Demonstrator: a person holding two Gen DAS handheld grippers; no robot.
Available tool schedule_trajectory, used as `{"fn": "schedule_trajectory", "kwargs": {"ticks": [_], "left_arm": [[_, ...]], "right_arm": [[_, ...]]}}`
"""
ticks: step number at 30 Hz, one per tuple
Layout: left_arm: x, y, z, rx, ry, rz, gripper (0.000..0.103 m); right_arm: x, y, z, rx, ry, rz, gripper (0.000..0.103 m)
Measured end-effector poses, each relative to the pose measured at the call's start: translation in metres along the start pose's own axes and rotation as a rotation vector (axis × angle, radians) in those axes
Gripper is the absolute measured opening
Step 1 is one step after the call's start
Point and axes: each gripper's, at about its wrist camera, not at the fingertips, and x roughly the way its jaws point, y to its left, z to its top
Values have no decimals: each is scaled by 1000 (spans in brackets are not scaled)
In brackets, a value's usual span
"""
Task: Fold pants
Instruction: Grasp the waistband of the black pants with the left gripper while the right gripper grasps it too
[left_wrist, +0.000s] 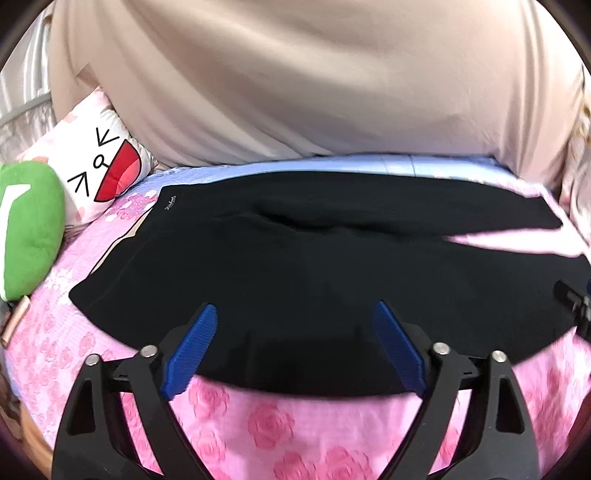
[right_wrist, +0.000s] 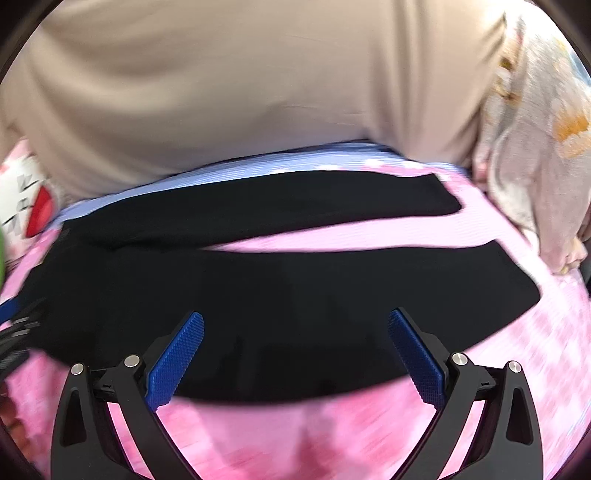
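Black pants lie spread flat on a pink rose-print bedsheet, waistband at the left, two legs running right with a pink gap between them. My left gripper hovers over the near edge of the pants, blue pads wide apart, nothing between them. In the right wrist view the same pants show both legs, split by a pink strip. My right gripper stands over the near leg, jaws wide open and empty. The right gripper's black tip shows at the far right edge of the left wrist view.
A beige quilt bulks behind the pants. A white cartoon-face pillow and a green plush sit at the left. A pale flowered cloth hangs at the right. The left gripper's blurred black frame shows at the left edge.
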Motion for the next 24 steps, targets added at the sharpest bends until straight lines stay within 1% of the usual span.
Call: {"fn": "schedule_trajectory", "kwargs": {"ticks": [3,4,5,6,7,8,9,10,11,13,14,15,16,17,18,20,21,23,24], "left_arm": [[11,17,16,-43,-23,36,88],[15,23,23,-52,-21,36,93],[22,32,33,-68,-14,30,96],[34,48,48,-99,-2,19,96],[45,59,58,-120,9,12,96],[57,71,70,-140,22,12,96],[76,90,87,-162,36,41,96],[91,104,99,-173,36,74,96],[102,114,107,-176,35,102,96],[137,141,130,-168,51,157,96],[154,154,138,-174,74,192,96],[167,164,144,-178,86,206,96],[189,178,152,-169,111,222,96],[205,188,156,-165,131,251,96],[217,196,158,-161,143,262,96],[250,216,164,-160,178,311,96],[260,222,165,-159,185,320,96],[288,236,168,-161,236,293,96],[297,240,169,-166,259,281,96]], "right_arm": [[36,-60,23,53,25,-10,98],[49,-80,31,65,24,-17,98],[68,-106,46,69,35,-24,98],[88,-129,66,86,39,-40,98],[99,-143,77,100,36,-48,98],[123,-166,98,118,45,-32,96],[138,-180,112,131,53,-47,97],[160,-197,129,139,69,-84,97],[173,-203,138,134,84,-83,97],[200,-216,155,137,116,-91,97],[215,-219,162,133,132,-87,96],[226,-221,168,127,142,-87,96],[237,-222,172,116,159,-80,95],[245,-220,174,105,176,-82,88],[253,-218,175,92,194,-88,77],[269,-213,175,66,231,-86,62],[272,-210,175,61,238,-92,62],[274,-206,175,55,228,-100,60],[275,-205,176,54,226,-98,51]]}}
